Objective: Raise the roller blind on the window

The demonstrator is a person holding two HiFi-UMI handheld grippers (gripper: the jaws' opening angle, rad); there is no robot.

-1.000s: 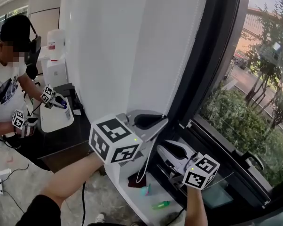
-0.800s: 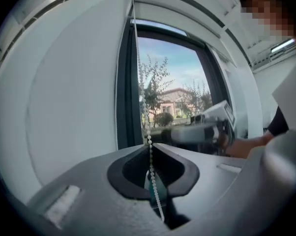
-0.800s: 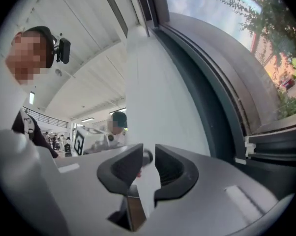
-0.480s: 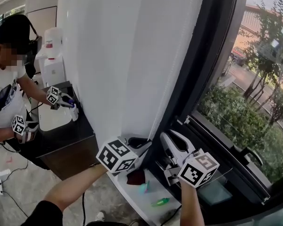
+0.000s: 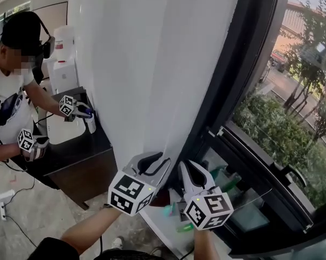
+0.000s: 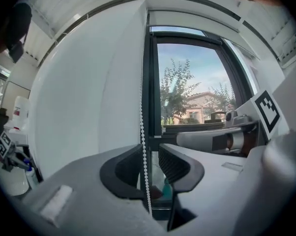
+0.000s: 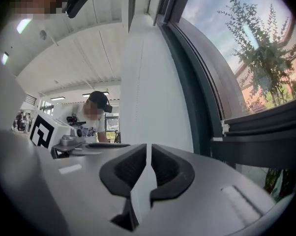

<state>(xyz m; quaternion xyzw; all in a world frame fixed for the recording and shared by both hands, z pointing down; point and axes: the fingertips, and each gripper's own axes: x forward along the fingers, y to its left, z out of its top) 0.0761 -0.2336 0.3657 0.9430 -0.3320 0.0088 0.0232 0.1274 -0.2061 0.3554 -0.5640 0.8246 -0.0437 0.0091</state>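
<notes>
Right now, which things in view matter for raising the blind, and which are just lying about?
Job: roller blind; bead chain; left gripper, jaws opening round the chain; right gripper, jaws closing.
Lying about: green item on the sill; dark cabinet; second person.

Daylight floods in through the dark-framed glass window [image 5: 293, 107] on my right, leaving the white fabric roller blind [image 5: 152, 64] bright and evenly lit; thin ceiling strip lights [image 7: 57, 98] glow far left; both gripper views bow into black corners; the nearest foreground blurs.
</notes>
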